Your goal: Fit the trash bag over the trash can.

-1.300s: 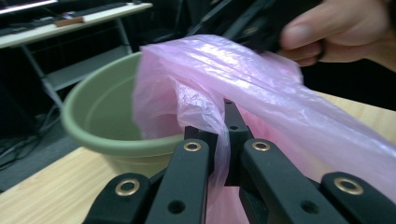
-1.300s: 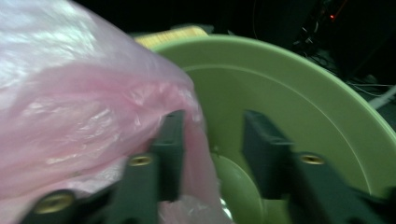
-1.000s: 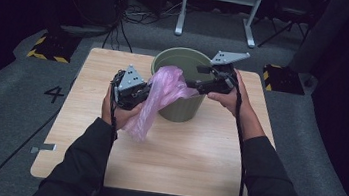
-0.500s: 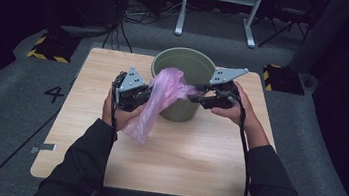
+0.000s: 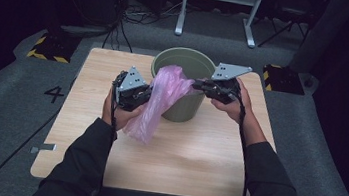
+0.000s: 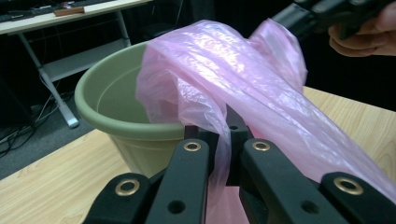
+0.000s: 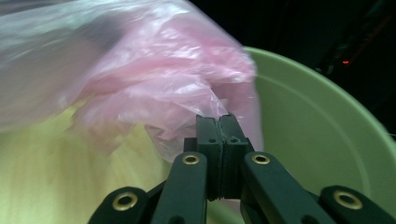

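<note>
Left gripper [image 6: 223, 140] clamped on pink plastic bag [image 5: 162, 99]; right gripper [image 7: 219, 126] jaws just closed on its far edge (over green bucket [image 5: 187, 62]).

Items counted: one pink plastic bag [image 5: 159, 101]; one green bucket [image 5: 184, 86]; one wooden tabletop [image 5: 185, 155]. Two handheld grippers, left gripper [image 5: 145, 96] and right gripper [image 5: 198, 85], each with two black fingers [image 7: 219, 135]. On the floor behind, two yellow-and-black striped blocks [image 5: 47, 47], apparently, the lighting being dim.
</note>
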Motion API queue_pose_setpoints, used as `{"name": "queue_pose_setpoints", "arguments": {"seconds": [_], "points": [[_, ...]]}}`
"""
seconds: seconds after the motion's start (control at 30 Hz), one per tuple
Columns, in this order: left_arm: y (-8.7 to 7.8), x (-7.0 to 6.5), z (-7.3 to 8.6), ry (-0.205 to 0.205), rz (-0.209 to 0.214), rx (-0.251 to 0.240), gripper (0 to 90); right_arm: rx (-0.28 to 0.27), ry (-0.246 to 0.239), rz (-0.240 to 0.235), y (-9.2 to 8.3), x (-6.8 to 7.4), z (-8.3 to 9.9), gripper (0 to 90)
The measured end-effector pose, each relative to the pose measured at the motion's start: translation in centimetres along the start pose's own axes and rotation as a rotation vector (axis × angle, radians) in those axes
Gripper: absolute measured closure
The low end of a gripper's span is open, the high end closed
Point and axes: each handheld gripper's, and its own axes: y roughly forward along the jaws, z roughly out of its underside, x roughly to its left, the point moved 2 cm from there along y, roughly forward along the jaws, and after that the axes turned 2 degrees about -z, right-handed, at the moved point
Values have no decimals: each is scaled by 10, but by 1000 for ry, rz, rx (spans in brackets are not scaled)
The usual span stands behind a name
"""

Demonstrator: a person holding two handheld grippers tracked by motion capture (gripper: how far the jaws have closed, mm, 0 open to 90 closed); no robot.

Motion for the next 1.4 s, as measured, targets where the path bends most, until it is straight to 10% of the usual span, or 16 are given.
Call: {"name": "queue_pose_setpoints", "arguments": {"seconds": [0.33,0.47,0.57,0.87,1.23,1.4], "points": [[9,2,-4,3,5,16,897,89,98,104,21,-27,-4,852],[16,5,-4,-6,-4,39,896,161,154,166,33,-36,-1,616],[19,9,-2,-22,-10,49,896,175,182,138,33,-34,3,373],[21,14,1,-50,-17,61,897,77,112,34,2,-16,11,237],[26,7,-1,-27,-8,71,889,-5,30,-74,10,28,-13,266],[25,9,-1,-20,3,72,847,66,-2,-81,33,31,-10,602]]}}
